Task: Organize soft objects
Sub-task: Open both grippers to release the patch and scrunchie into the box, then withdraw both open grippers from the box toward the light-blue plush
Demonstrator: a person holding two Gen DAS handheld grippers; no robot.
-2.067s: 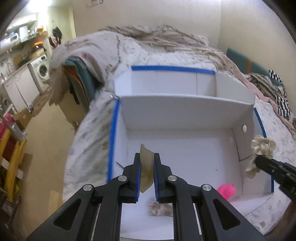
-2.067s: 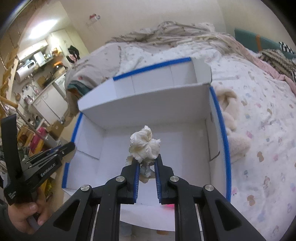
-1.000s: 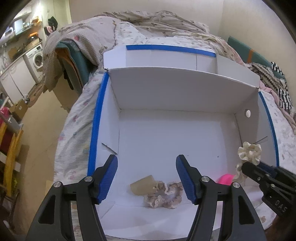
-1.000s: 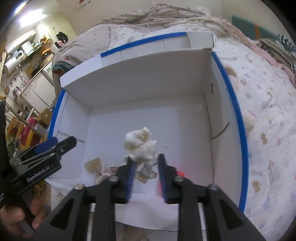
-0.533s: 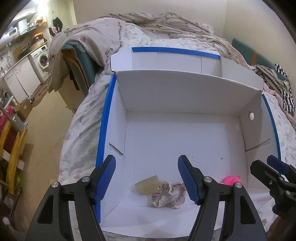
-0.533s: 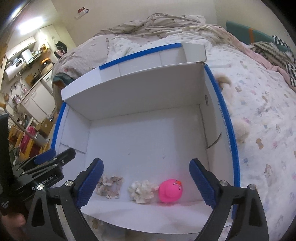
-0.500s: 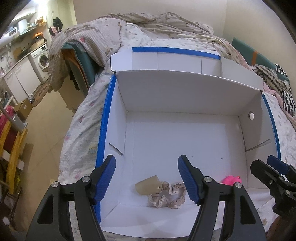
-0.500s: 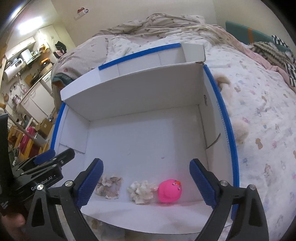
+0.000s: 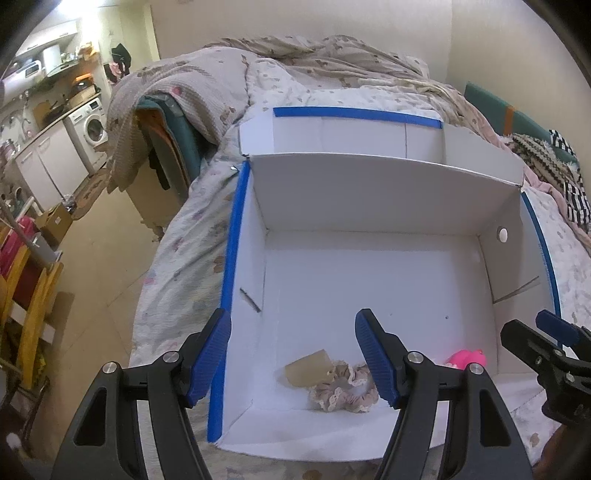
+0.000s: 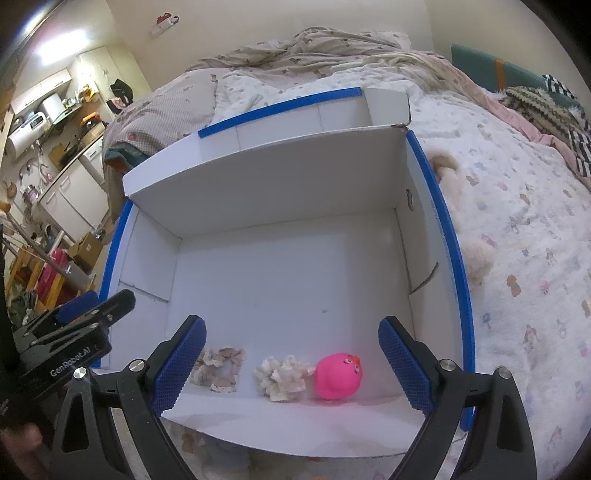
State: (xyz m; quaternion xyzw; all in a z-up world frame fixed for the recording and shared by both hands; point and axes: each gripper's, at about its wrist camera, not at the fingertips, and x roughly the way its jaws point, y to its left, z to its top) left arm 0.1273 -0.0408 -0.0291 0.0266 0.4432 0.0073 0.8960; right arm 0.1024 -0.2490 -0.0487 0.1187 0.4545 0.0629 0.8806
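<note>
Both grippers empty above white blue-edged cardboard box [image 10: 436, 206].

Left gripper [image 9: 293, 354] and right gripper [image 10: 291, 360]: jaws spread wide, holding nothing. Along box's near wall: frilly beige scrunchie [image 10: 219, 363], cream ruffled scrunchie [image 10: 282, 376], pink rubber duck [image 10: 338, 374], tan card tag [image 9: 308, 371]. Outside box's right wall: fluffy cream plush [image 10: 471, 243], apparently left to stow.

Rumpled bed [image 9: 332, 66], washing machine [image 9: 94, 125], beige walls [image 9: 295, 22]

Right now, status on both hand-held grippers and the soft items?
Left hand-held gripper open, empty. Right hand-held gripper open, empty. Pink scrunchie, cream scrunchie, pink toy lined along white box near wall. Nothing blocking.
</note>
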